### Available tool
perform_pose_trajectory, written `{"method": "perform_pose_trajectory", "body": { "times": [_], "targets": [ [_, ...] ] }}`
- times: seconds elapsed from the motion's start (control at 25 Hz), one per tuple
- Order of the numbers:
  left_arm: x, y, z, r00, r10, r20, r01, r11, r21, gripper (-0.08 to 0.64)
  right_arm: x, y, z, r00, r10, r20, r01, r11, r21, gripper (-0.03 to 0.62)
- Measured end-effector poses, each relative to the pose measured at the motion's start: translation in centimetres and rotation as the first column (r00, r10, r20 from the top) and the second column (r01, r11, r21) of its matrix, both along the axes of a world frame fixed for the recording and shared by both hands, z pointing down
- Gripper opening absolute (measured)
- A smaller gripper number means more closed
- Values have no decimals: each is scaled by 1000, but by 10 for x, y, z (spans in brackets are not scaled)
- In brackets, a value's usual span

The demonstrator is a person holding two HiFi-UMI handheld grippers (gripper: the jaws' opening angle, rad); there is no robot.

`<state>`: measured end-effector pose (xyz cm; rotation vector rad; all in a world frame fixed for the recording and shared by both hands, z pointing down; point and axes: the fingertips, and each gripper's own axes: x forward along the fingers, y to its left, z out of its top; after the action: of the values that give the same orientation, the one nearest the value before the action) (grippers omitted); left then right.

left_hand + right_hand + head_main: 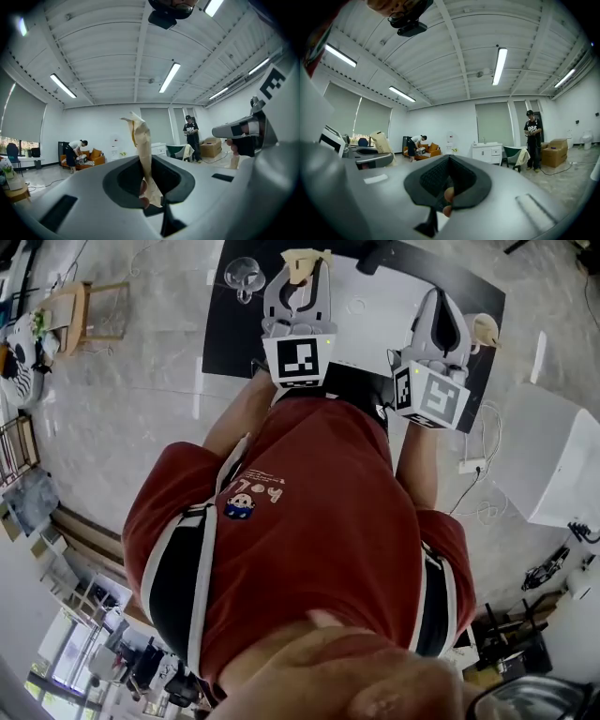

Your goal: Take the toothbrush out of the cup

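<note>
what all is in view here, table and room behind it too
table: 1, black, top of the head view
mat: 1, white, on the table
cup: 1, clear, table's left corner
strip: 1, tan, paper-like, in the left gripper's jaws
tan thing: 1, beside the right gripper, can't tell what
power strip: 1, white, floor right of the table
sofa: 1, orange, far wall
cabinet: 1, white, far wall
boxes: brown, far right
bystanders: 2, one bent over the sofa, one standing in black
shirt: 1, red, on the person
left gripper: grey, shut on the strip
right gripper: grey, shut, empty
</note>
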<state>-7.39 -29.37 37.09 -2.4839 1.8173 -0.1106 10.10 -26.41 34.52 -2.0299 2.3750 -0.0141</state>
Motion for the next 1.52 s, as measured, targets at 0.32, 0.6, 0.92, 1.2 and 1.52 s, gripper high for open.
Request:
{"method": "perform_pose_trajectory", "body": {
  "times": [0.32, 0.6, 0.92, 1.2, 1.52],
  "targets": [
    [97, 13, -3, 991, 133, -5, -133, 991, 1, 46, 88, 33, 6, 992, 126, 8, -126, 992, -15, 9],
    [167, 18, 13, 977, 213, -2, -213, 977, -25, 46, 149, 48, 16, 980, 196, 9, -196, 980, -28, 9],
    [218, 19, 25, 968, 251, 5, -251, 967, -45, 46, 188, 54, 41, 979, 204, -21, -205, 977, -62, 11],
    [240, 18, 40, 972, 236, 20, -234, 970, -68, 46, 193, 47, 74, 996, 88, -5, -88, 989, -118, 131],
    [245, 13, 54, 981, 189, 45, -184, 979, -90, 46, 176, 30, 121, 991, -120, -61, 102, 966, -239, 241]
  ]
}}
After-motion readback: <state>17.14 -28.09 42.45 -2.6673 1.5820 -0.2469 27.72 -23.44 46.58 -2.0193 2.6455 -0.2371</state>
